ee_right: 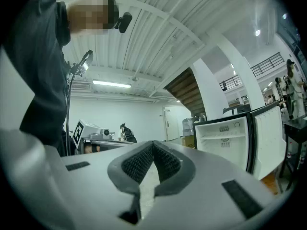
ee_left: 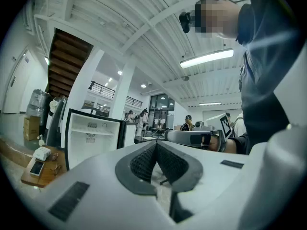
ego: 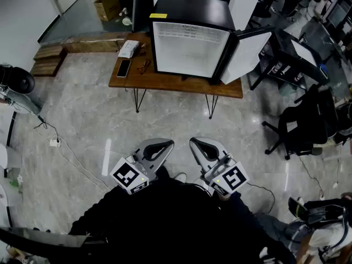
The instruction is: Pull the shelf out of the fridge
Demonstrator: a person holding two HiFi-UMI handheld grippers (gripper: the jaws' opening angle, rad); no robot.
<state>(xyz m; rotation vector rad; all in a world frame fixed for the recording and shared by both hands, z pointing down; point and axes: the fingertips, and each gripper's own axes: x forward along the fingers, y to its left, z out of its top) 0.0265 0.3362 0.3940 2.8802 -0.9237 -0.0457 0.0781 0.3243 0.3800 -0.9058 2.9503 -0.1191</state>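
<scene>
Shelf: there it is, a pale level line across the upper part of the white interior, inside the fridge, nothing touching it
Fridge: small black box with a white inside, standing on the right half of the counter and facing the person
Door: swung wide open to the fridge's right, white inner face showing
Counter: low wooden top on thin black legs
Phone: lying flat on the counter's left end, well to the left of the fridge
White packet: just behind the phone, near the counter's back edge
Left gripper: held low and close to the person's body over the floor, jaws pressed together, nothing between them, well apart from the fridge
Right gripper: right beside the left one, tips angled towards each other, jaws closed tight as well and holding nothing
Floor: grey marbled tiles, an open stretch between the grippers and the counter
Office chair: black, off to the right of the counter
Cardboard box: far back on the left, behind the counter
</scene>
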